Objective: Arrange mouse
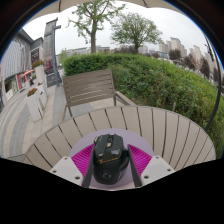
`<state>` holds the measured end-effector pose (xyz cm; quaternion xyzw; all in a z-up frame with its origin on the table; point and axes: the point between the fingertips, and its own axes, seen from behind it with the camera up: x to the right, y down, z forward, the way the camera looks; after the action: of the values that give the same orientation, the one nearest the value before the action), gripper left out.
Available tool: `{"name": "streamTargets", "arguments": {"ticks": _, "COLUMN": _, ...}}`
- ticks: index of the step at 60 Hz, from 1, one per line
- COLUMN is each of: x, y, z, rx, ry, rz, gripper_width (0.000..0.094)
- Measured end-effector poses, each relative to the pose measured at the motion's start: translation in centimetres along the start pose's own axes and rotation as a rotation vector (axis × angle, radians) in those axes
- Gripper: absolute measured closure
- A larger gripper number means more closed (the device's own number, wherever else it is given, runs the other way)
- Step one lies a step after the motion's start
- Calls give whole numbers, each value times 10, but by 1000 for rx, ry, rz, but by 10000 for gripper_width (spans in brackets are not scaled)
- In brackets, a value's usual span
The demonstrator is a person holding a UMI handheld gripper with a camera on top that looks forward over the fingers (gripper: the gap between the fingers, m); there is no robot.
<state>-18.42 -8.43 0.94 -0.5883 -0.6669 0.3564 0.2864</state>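
**Black mouse in grip above slatted table**

Black mouse (110, 157) sits between the pink pads (83, 157), and both appear to press its sides, so your gripper (110, 160) looks closed on it, narrow gap only. It hangs over the near part of the round wooden table (160, 130). Lower it level and release only once its base seems to rest across the slats, not in a gap. Chair (92, 88) and hedge (160, 75) stand well beyond.
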Motion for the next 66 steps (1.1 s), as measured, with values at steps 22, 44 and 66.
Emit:
{"name": "streamTargets", "arguments": {"ticks": 22, "x": 2, "y": -3, "z": -155, "rx": -42, "ry": -6, "rz": -21, "gripper_width": 85}}
{"name": "streamTargets", "arguments": {"ticks": 44, "x": 44, "y": 97, "z": -357, "rx": -208, "ry": 58, "rz": -26, "gripper_width": 75}}
{"name": "streamTargets", "arguments": {"ticks": 66, "x": 55, "y": 104, "z": -376, "rx": -149, "ry": 116, "rz": -6, "gripper_width": 75}}
